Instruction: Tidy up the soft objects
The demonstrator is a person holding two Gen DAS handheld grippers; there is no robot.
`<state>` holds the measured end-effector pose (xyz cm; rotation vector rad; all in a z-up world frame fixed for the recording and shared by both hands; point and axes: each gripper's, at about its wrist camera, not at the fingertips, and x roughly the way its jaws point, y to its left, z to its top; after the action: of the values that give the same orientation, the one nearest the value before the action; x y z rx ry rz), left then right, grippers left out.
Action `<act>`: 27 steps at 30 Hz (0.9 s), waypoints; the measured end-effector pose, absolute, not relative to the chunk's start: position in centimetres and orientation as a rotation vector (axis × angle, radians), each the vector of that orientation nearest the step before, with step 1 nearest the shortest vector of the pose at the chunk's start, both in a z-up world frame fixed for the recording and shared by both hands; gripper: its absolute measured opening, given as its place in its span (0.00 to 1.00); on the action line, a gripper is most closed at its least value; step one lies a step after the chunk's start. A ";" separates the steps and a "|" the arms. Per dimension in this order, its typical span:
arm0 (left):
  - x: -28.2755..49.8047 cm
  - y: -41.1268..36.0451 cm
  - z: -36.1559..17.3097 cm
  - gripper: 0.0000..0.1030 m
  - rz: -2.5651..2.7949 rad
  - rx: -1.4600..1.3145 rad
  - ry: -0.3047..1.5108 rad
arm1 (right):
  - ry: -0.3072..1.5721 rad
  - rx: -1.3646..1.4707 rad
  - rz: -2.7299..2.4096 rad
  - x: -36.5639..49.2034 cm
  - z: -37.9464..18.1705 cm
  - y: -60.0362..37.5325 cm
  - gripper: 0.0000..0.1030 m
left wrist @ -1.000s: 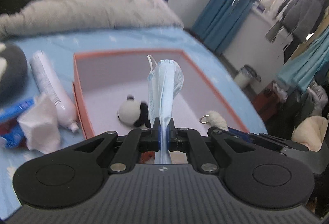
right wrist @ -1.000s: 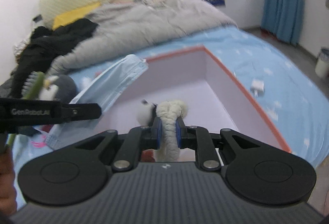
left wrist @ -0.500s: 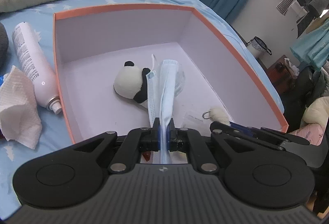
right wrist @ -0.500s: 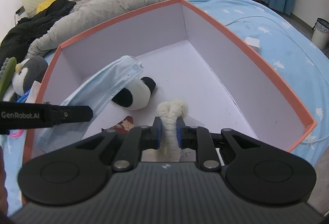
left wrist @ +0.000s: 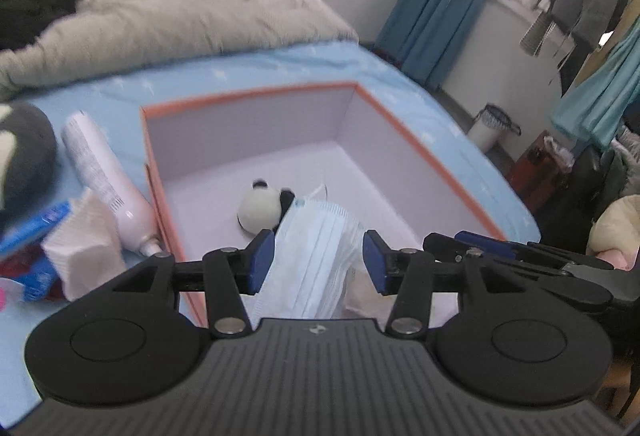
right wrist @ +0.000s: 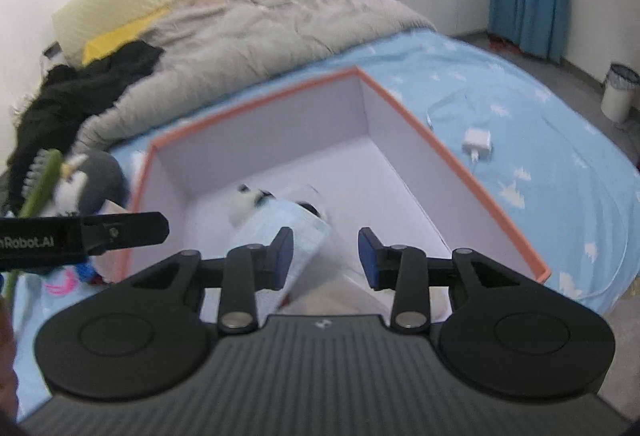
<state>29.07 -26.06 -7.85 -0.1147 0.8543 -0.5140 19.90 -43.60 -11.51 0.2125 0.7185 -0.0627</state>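
We had an orange-rimmed box [left wrist: 424,151] on a blue bedsheet, and part of our sorting was done: a small panda plush [left wrist: 260,211] lay on the box floor, with a blue face mask [left wrist: 316,256] draped just beside it, inside the box. Left outside, by the box's left wall, we saw a grey penguin plush [left wrist: 20,151], a crumpled white tissue [left wrist: 82,236] and a white spray bottle [left wrist: 102,175]; we judged the plush and tissue were yet to be boxed.

Our left gripper [left wrist: 319,260] pointed down into the box, its jaws having just opened, with the mask loose between them, unpressed. Our right gripper [right wrist: 325,254] also tilted down over the box's near edge; its jaws had just opened too, nothing clamped. A pale blur below them we could not identify.
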 end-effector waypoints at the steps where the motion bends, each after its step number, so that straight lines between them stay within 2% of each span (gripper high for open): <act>1: 28.5 -25.6 -7.0 0.53 -0.514 -0.118 0.835 | 0.703 0.206 -0.058 19.5 -10.9 -43.2 0.38; 15: 19.2 -17.8 1.3 0.53 -0.443 -0.114 0.601 | 0.518 0.186 0.051 12.6 -4.0 -37.7 0.38; 27: 11.6 -11.0 2.2 0.53 -0.360 -0.185 0.545 | 0.447 0.145 0.150 7.2 -2.8 -33.0 0.38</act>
<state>11.57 -11.00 2.23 -0.1853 0.5449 -0.3598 7.23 -32.97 -2.76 0.1454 0.4471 0.1501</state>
